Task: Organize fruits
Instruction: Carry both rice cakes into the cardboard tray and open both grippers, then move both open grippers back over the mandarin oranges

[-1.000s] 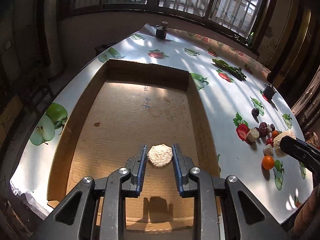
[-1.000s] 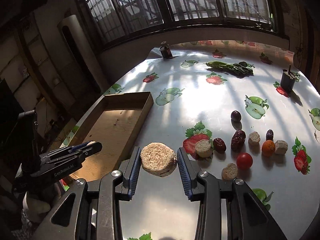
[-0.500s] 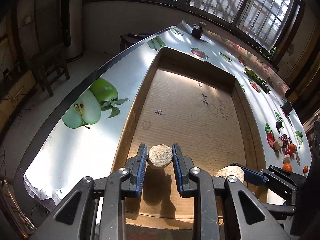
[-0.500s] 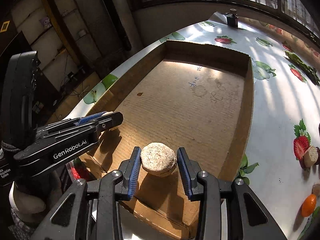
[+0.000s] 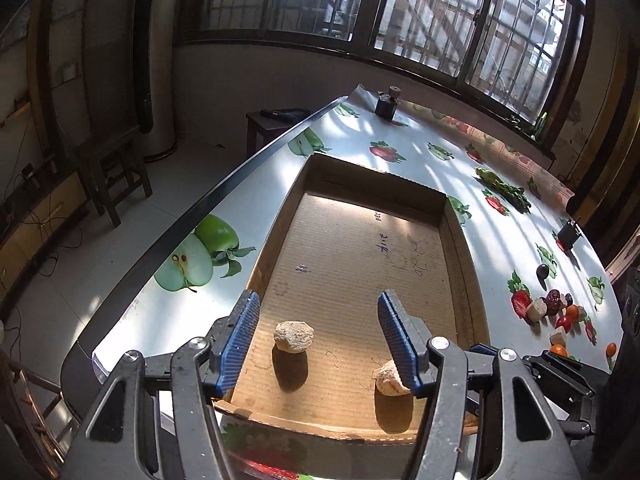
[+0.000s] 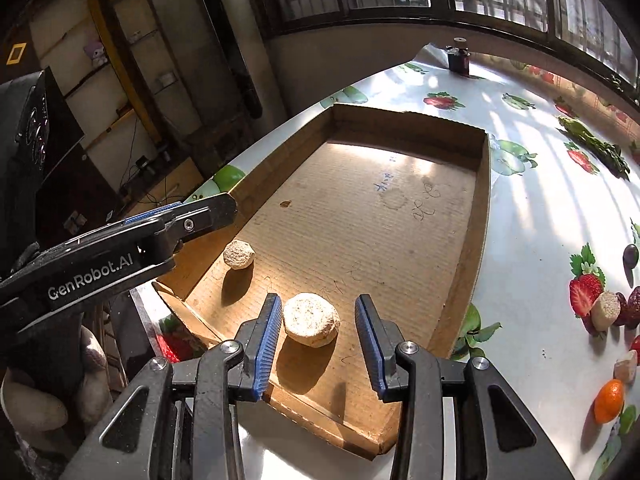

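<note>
Change since the earlier frames: both claws, which had been pinching a pale round piece each above the tray, had spread and let go; both pieces now lay on the cardboard.
Left claw [image 5: 318, 336]: spread wide, pinching nothing, with the smaller pale piece [image 5: 293, 336] lying free between its blue pads.
Right claw [image 6: 316, 338]: spread too, holding nothing; the larger pale round piece [image 6: 311, 325] lay between its pads, nearer the left pad, though contact could not be told.
Cardboard tray [image 6: 482, 216]: shallow and open, resting on the bench [image 6: 532, 240]; both pieces lay near its near edge, apart from each other.
Remaining fruits: a cluster [image 5: 558, 314] of dark, red, orange and pale pieces waited on the bench, well apart from the tray.
Step in hand: release and withdrawal, by my reading.
Doing it well: lifting each claw straight up and back with pads wide seemed wise, so neither pad nudged its piece.
Risk: the claws stood close together at the tray's near end; drawing them away one at a time would likely avoid a knock.
</note>
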Action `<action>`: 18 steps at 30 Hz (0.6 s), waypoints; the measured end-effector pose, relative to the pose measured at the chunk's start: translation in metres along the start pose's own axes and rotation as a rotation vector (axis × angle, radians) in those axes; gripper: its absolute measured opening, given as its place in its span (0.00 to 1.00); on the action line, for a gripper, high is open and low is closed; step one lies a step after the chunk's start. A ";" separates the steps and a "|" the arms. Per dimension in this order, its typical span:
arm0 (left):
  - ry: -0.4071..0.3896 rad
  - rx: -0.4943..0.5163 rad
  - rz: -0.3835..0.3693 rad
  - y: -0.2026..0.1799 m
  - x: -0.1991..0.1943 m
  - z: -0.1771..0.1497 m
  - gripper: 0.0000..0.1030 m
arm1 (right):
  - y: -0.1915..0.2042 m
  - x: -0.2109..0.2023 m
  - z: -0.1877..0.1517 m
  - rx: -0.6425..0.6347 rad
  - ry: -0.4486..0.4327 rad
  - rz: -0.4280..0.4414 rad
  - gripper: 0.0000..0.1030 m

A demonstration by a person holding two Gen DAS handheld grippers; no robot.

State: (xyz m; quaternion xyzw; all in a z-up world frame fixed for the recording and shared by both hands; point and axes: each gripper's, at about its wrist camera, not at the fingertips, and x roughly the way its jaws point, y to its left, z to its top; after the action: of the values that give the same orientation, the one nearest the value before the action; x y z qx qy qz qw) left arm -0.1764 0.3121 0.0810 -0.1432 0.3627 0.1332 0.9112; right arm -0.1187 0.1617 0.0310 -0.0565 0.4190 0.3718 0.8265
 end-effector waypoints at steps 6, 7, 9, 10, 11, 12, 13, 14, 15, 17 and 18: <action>-0.035 0.118 0.018 -0.048 -0.013 -0.002 0.64 | -0.049 -0.046 -0.018 0.154 -0.071 -0.016 0.45; -0.037 0.137 0.014 -0.056 -0.014 -0.003 0.65 | -0.060 -0.054 -0.022 0.188 -0.083 -0.018 0.45; -0.035 0.171 0.000 -0.074 -0.015 -0.004 0.65 | -0.079 -0.068 -0.029 0.242 -0.106 -0.031 0.45; -0.030 0.188 -0.007 -0.082 -0.015 -0.005 0.65 | -0.089 -0.077 -0.034 0.268 -0.121 -0.042 0.45; -0.027 0.203 -0.016 -0.090 -0.015 -0.005 0.65 | -0.101 -0.087 -0.038 0.296 -0.139 -0.053 0.45; -0.025 0.216 -0.026 -0.098 -0.016 -0.006 0.65 | -0.111 -0.095 -0.043 0.322 -0.154 -0.064 0.45; -0.023 0.227 -0.037 -0.104 -0.017 -0.007 0.65 | -0.122 -0.105 -0.047 0.345 -0.168 -0.078 0.45; -0.018 0.234 -0.051 -0.110 -0.018 -0.008 0.66 | -0.135 -0.114 -0.052 0.365 -0.185 -0.095 0.44; -0.011 0.238 -0.069 -0.115 -0.018 -0.009 0.68 | -0.146 -0.124 -0.058 0.384 -0.202 -0.118 0.44; -0.006 0.241 -0.089 -0.122 -0.019 -0.012 0.71 | -0.173 -0.147 -0.073 0.433 -0.234 -0.181 0.44; -0.004 0.246 -0.093 -0.127 -0.018 -0.013 0.71 | -0.187 -0.158 -0.081 0.459 -0.243 -0.208 0.44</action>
State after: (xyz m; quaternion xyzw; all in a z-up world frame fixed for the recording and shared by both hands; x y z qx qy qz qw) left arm -0.1536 0.1878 0.1052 -0.0466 0.3676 0.0458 0.9277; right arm -0.1068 -0.0944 0.0539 0.1342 0.3821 0.1843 0.8956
